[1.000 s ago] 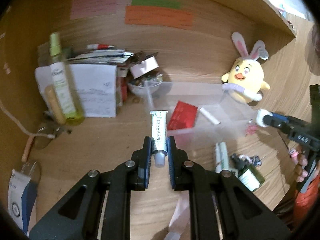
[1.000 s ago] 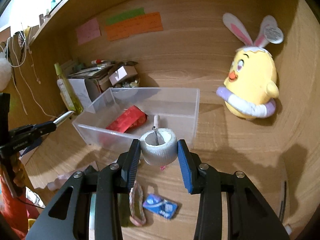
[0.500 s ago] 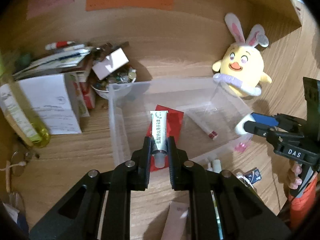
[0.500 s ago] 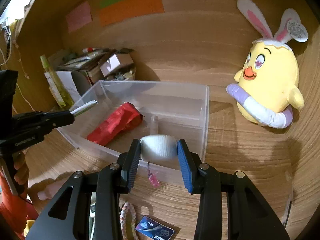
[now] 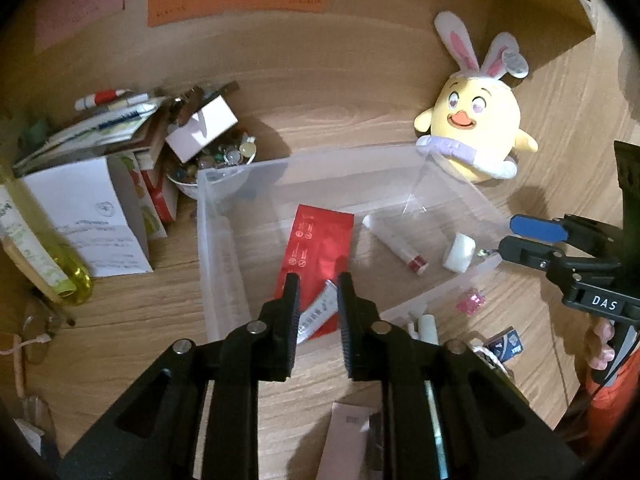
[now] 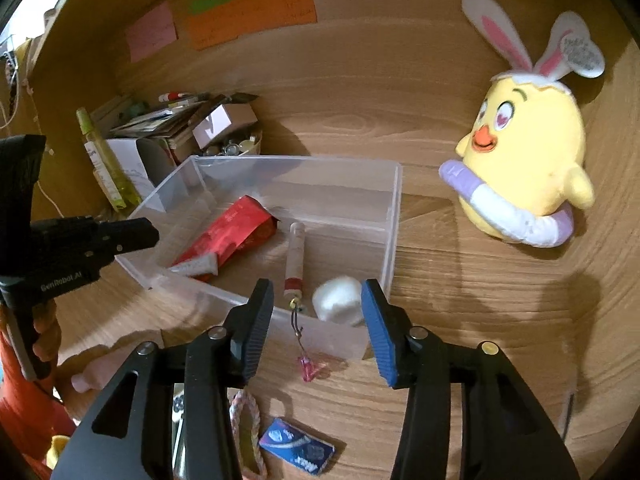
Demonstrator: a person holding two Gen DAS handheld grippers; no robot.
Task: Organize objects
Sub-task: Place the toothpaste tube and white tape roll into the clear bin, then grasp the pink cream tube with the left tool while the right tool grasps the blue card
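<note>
On the wooden counter [image 6: 460, 264], both opening tools, left tool [image 5: 318, 298] and right tool [image 6: 318, 320], hover released over the clear plastic bin [image 6: 394, 208], grasping nothing.

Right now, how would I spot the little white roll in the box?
Find the clear plastic box beside the yellow bunny-eared plush. Look in its near corner, on the plush's side. The white roll is the only round, fluffy-looking thing there; the tubes and red packet beside it are long or flat.
</note>
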